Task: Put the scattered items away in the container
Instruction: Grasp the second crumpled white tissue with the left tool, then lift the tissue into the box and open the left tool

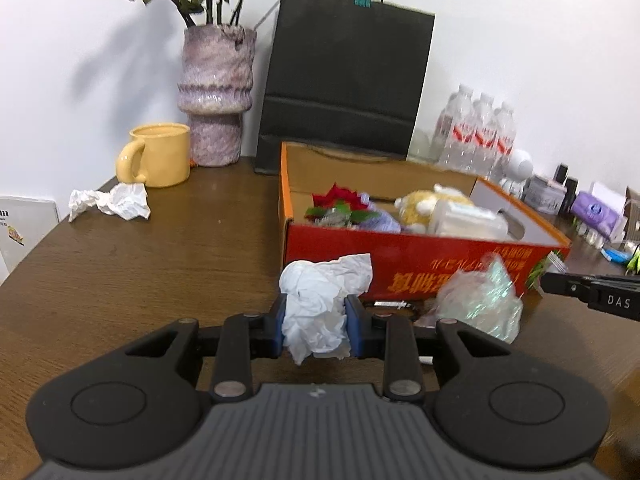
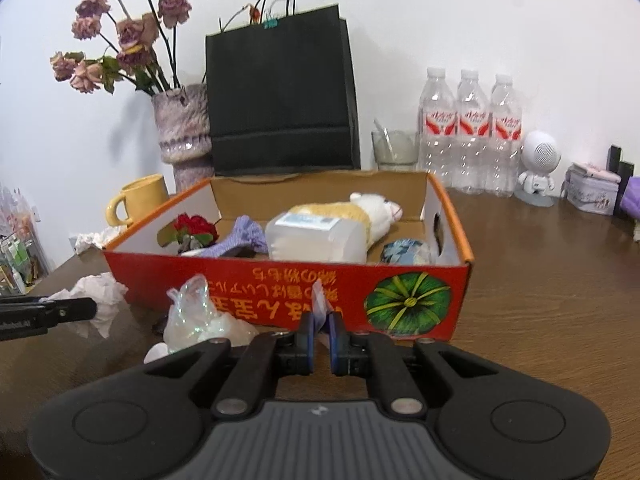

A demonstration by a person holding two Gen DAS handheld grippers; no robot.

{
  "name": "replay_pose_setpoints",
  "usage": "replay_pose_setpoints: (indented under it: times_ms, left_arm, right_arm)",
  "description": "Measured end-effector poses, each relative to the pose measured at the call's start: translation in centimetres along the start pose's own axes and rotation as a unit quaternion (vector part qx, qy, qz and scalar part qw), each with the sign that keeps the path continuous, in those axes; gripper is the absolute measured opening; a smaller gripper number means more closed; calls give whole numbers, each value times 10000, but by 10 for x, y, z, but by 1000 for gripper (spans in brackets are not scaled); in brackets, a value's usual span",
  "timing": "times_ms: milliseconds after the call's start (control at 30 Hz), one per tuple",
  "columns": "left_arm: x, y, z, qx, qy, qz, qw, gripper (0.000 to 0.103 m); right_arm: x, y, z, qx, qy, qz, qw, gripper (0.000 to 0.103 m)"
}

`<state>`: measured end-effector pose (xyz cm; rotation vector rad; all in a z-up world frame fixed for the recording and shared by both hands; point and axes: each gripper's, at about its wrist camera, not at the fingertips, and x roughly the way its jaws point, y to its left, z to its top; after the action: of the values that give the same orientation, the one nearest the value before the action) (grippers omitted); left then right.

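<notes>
- Left gripper (image 1: pixel 316 330) clamped on paper wad (image 1: pixel 322 306), centre frame, just short of red box (image 1: pixel 420 258).
- Right gripper (image 2: pixel 320 344) nearly together, pinching a thin scrap (image 2: pixel 319 306); can't tell what it is.
- Risks: wad snags box wall; scrap slips; plastic wrap (image 2: pixel 196 312) gets knocked.

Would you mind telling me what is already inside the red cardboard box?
Inside the red box lie a red artificial flower, purple cloth, a translucent plastic bottle, a plush toy and a bluish bundle. Anything beneath them, and the floor behind the near wall, is hidden.
</notes>
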<state>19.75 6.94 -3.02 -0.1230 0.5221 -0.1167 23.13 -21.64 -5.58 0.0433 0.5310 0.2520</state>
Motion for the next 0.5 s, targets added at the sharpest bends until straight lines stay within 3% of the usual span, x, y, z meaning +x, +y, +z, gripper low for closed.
replay_pose_setpoints:
  times_ms: [267, 500]
  left_arm:
    - [-7, -8, 35, -51, -390, -258, 9989, 30]
    - [23, -24, 84, -11, -892, -319, 9955, 30]
  right_arm:
    - [-19, -11, 35, -101, -425, -100, 9990, 6]
    - [10, -22, 68, -17, -769, -154, 9969, 6]
